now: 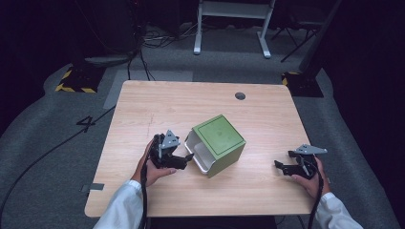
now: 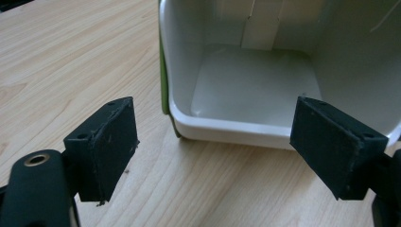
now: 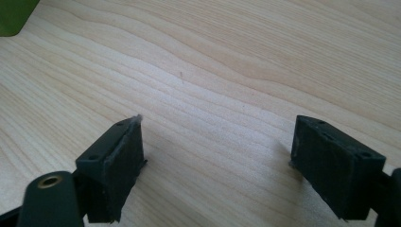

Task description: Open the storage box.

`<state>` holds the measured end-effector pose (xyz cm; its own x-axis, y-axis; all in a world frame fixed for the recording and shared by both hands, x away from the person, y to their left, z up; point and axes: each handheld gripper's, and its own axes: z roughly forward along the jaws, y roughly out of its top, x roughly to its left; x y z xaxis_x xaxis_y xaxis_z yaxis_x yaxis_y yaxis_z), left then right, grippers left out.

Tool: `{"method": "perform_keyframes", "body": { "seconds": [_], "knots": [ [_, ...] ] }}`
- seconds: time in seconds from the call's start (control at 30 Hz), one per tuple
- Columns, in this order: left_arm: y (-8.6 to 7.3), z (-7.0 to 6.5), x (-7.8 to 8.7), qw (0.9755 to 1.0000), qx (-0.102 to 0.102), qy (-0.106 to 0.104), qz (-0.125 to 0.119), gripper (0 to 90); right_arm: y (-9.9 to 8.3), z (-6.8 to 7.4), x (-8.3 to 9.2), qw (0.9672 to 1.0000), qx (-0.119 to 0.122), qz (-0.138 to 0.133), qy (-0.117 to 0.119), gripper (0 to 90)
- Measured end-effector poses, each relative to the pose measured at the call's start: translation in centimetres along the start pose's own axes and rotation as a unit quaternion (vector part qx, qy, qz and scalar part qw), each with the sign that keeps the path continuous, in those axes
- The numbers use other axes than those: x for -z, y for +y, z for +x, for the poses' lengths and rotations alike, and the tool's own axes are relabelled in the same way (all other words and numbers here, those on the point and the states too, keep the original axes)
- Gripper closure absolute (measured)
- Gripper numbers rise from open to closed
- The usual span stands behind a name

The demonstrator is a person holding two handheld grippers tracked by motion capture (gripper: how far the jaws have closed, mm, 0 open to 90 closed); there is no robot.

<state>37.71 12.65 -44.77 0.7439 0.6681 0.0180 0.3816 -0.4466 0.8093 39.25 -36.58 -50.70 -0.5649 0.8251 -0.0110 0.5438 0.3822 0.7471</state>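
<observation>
A green box [image 1: 219,138] with a white inside lies on its side in the middle of the wooden table [image 1: 157,105], its open mouth turned toward the front left. My left gripper [image 1: 187,157] is open right at that mouth. In the left gripper view the white cavity [image 2: 255,90] is empty and the white rim [image 2: 227,130] lies just beyond my open left gripper [image 2: 227,153]. My right gripper [image 1: 279,167] rests open near the table's right front, apart from the box. In the right gripper view my open gripper [image 3: 217,163] frames bare wood, and a green corner of the box [image 3: 14,16] shows.
A round cable hole [image 1: 240,96] sits near the table's far edge. Beyond the table, white desk legs [image 1: 197,28] and cables [image 1: 143,52] stand on grey carpet. Black-and-yellow marked bases [image 1: 76,83] flank the far corners. Cables trail from both grippers off the front edge.
</observation>
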Motion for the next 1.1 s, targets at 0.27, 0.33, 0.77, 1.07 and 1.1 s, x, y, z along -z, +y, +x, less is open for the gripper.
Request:
{"method": "perform_keyframes", "body": {
  "seconds": [0.27, 0.33, 0.77, 1.07, 1.1],
  "knots": [
    [0.9, 0.0, -1.8, 0.9997, 0.022, 0.014, 0.000, 16.1, 0.0, 0.0, 0.0, 1.0000, 0.000, 0.000, 0.000, 17.8],
    [1.0, 0.3, -2.2, 0.9995, 0.023, 0.021, 0.002, 16.2, 0.0, 0.0, 0.0, 1.0000, 0.000, 0.000, 0.000, 17.8],
    [0.8, 2.3, -4.8, 0.9957, 0.042, 0.078, 0.028, 22.4, 0.0, 0.0, 0.0, 1.0000, 0.000, 0.000, 0.000, 17.8],
    [0.1, 3.4, -5.7, 0.9926, 0.043, 0.086, 0.074, 17.4, 0.0, 0.0, 0.0, 1.0000, 0.000, 0.000, 0.000, 17.8],
    [0.1, 3.4, -5.7, 0.9923, 0.048, 0.083, 0.079, 16.7, 0.0, 0.0, 0.0, 1.0000, 0.000, 0.000, 0.000, 17.8]
  ]
}}
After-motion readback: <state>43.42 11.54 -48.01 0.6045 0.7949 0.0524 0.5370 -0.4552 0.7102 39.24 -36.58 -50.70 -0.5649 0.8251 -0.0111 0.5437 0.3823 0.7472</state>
